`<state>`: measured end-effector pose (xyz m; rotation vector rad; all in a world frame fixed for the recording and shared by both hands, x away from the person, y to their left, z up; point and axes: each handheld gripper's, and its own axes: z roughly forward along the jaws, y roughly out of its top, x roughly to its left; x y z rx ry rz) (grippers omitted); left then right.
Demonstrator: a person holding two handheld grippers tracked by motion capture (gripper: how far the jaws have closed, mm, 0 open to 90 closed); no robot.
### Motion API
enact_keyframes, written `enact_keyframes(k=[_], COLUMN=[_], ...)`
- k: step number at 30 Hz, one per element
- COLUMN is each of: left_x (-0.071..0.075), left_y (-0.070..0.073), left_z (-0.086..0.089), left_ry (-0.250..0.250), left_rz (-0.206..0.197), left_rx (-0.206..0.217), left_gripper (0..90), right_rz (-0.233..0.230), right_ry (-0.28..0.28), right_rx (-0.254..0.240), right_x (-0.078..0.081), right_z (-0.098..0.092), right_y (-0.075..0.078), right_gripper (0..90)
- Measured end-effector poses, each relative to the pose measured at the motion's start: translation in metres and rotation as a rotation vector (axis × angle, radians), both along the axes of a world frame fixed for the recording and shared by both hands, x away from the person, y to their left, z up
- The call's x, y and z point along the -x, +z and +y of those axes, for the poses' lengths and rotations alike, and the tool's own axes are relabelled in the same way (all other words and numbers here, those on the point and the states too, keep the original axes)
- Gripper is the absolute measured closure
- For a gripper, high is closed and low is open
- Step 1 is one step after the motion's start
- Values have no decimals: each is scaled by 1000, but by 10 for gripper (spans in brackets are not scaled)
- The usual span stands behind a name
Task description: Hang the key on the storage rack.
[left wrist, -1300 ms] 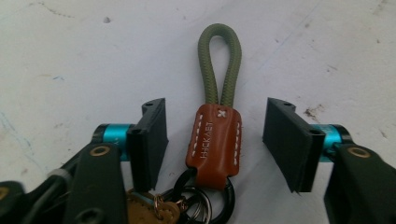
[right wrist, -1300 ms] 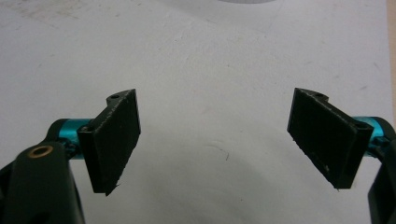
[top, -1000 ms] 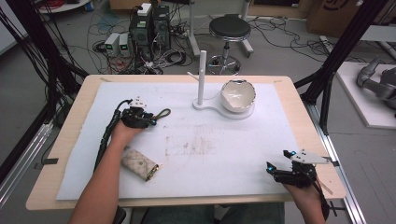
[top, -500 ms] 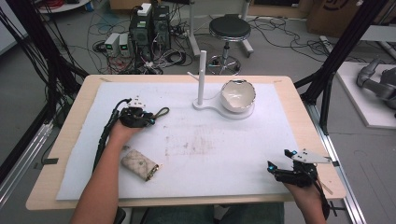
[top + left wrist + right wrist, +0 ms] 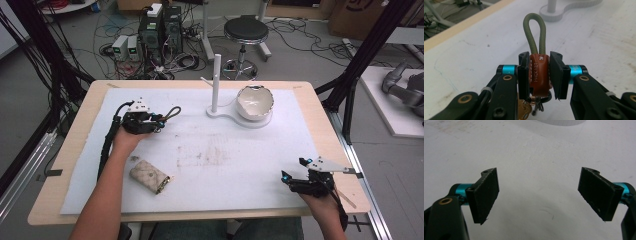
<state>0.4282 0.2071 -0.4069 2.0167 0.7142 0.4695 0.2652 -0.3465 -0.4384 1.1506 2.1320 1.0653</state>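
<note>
Your left gripper (image 5: 539,75) is pinching a key fob (image 5: 539,75): both pads press on the sides of its brown leather tab, which sits upright between the jaws. The fob's olive cord loop (image 5: 534,32) rises straight out past the jaw tips, and below the tab, down toward the gripper's body, a metal ring and a brass key (image 5: 525,111) hang between the two jaw arms. In the high view the same gripper (image 5: 159,121) sits ahead of your left hand, with the cord loop (image 5: 172,112) sticking out beyond its tips toward the white stand (image 5: 216,82) and the bowl (image 5: 255,101).

Your right gripper (image 5: 541,195) has its jaws spread wide, with nothing between the pads but the bare white mat (image 5: 539,165). In the high view it (image 5: 292,171) rests near the table's front right corner, well apart from the fob.

A small patterned pouch (image 5: 149,176) lies on the mat beside your left forearm, behind the left jaws.
</note>
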Motion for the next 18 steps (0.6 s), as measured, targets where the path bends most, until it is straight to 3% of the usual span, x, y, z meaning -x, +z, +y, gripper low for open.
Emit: enact_keyframes(k=[6, 12, 18], left_x=[13, 22, 26], left_y=[17, 33, 53], left_z=[0, 1, -13], left_ry=[0, 13, -14], left_rz=[-52, -65, -92], left_rx=[31, 111, 145], left_gripper=[701, 700, 700], right_rz=[0, -2, 0], right_ry=[30, 58, 84], right_rx=[-5, -6, 0], right_x=[-9, -18, -27], right_z=[9, 18, 29], right_y=[1, 1, 1], right_gripper=[173, 173, 173])
